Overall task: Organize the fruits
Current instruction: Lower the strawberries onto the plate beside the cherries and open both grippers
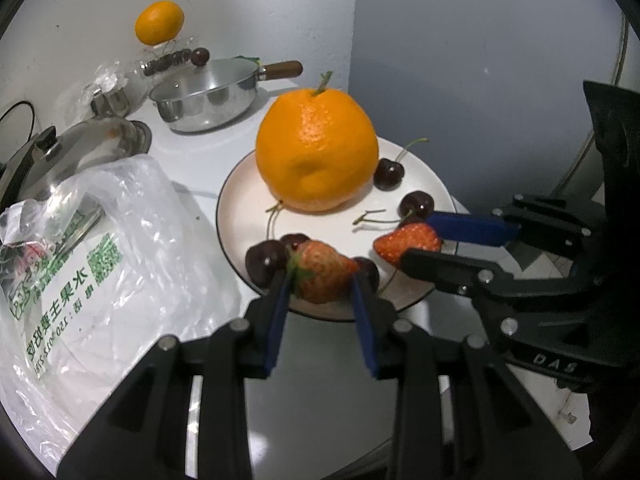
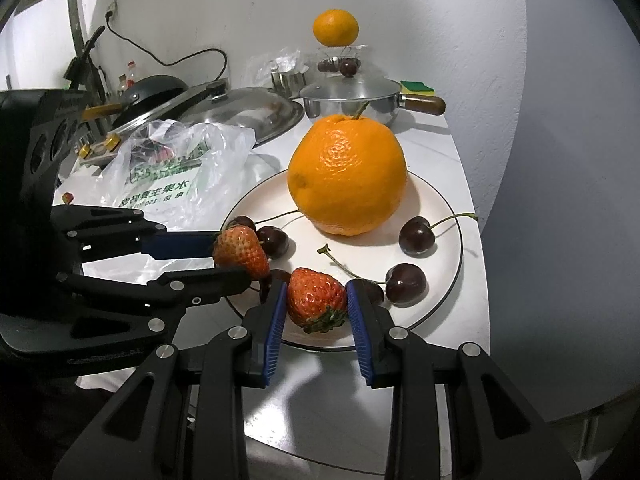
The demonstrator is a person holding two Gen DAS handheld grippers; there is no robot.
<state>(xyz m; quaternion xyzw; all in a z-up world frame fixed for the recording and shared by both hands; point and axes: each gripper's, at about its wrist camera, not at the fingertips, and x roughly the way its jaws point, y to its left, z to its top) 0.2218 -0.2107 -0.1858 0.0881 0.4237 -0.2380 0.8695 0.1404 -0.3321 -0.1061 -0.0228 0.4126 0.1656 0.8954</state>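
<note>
White and dark-rimmed, the plate (image 2: 436, 216) sits on the pale bench (image 2: 448, 148) with a large orange (image 2: 347, 174) standing in its middle and dark cherries (image 2: 417, 236) scattered round it. The left tongs (image 1: 320, 280) are clamped on a strawberry (image 1: 322, 276) at the plate's near edge — its leafy cap toward the left pad, cherries touching it on both sides. The right tongs (image 2: 316, 300) are clamped on a second strawberry (image 2: 316, 298), cap pointing toward the camera, also over the near rim. A clear plastic bag (image 1: 100, 264) with green print lies just left of the plate. Behind — a steel pan (image 1: 208, 100) with a wooden handle, and a smaller orange (image 1: 159, 22) raised on a stand against the wall.
</note>
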